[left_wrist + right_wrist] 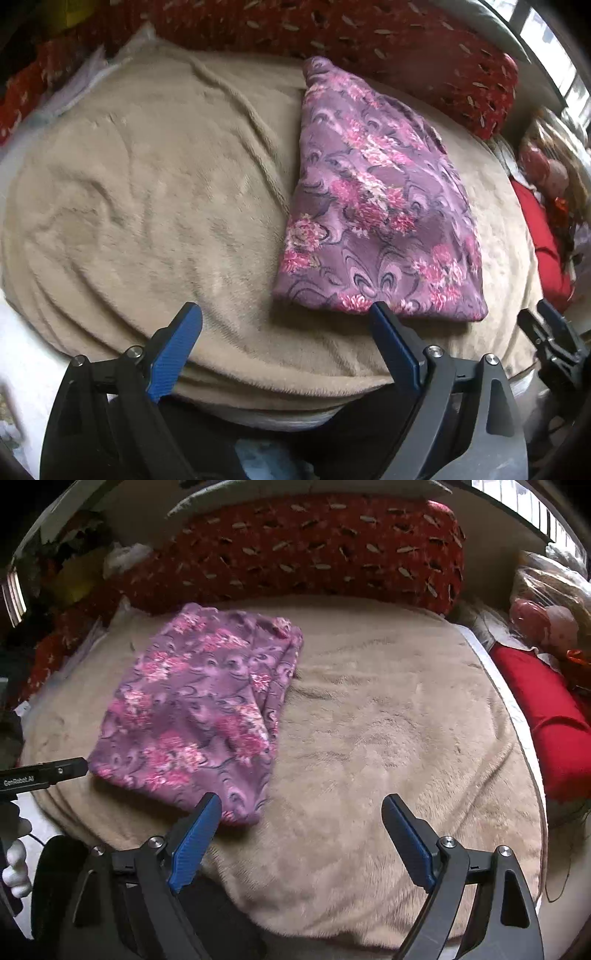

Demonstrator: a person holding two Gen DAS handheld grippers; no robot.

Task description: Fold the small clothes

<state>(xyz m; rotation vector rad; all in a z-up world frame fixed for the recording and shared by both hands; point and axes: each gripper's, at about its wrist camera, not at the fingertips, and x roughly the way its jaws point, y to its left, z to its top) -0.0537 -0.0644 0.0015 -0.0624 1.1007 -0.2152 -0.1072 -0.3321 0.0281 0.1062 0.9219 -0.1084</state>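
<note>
Purple floral garment (376, 206) lying folded on my beige blanket (155, 206), red patterned cushion (314, 546) behind it, my left gripper (286, 314) spread wide and empty at its near edge, my right gripper (301, 805) spread too, holding nothing, just beside its corner

Count on the bed
One folded purple floral garment (195, 709); one beige blanket (388, 738); one long red patterned bolster (314, 550); two grippers (286, 314) (301, 806) (blue-padded jaws spread, empty).
</note>
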